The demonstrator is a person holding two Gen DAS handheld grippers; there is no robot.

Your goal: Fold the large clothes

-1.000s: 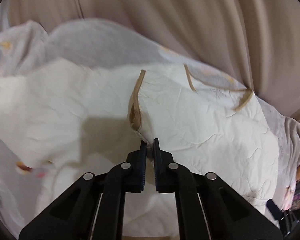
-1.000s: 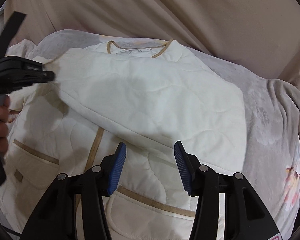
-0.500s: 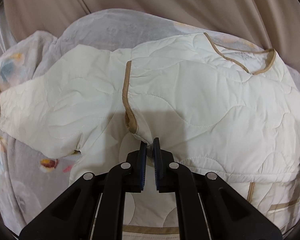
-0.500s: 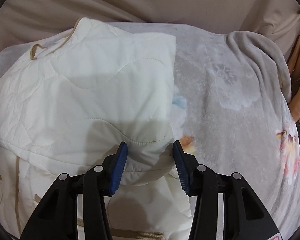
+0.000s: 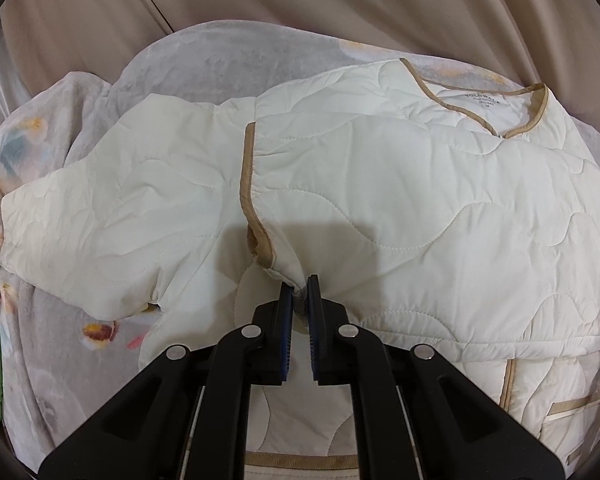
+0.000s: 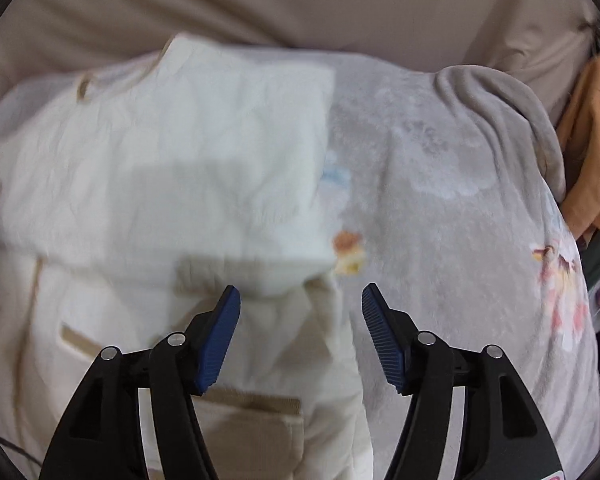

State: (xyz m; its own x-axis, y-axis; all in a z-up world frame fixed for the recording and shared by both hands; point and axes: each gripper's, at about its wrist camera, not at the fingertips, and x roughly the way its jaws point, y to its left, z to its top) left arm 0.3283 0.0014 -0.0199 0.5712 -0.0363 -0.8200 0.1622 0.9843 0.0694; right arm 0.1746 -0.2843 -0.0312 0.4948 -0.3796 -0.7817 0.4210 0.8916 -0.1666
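Cream jacket (image 5: 420, 208): left gripper (image 5: 299, 286) pinches the cuff straight ahead; right gripper (image 6: 300, 300), fingers apart, hovers at its right edge.

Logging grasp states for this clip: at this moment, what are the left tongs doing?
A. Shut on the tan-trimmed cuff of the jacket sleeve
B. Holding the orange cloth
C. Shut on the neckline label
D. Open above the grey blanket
A: the left tongs are pinched shut on the cream quilted jacket at the end of its tan-trimmed sleeve cuff, while the right tongs are open and empty.
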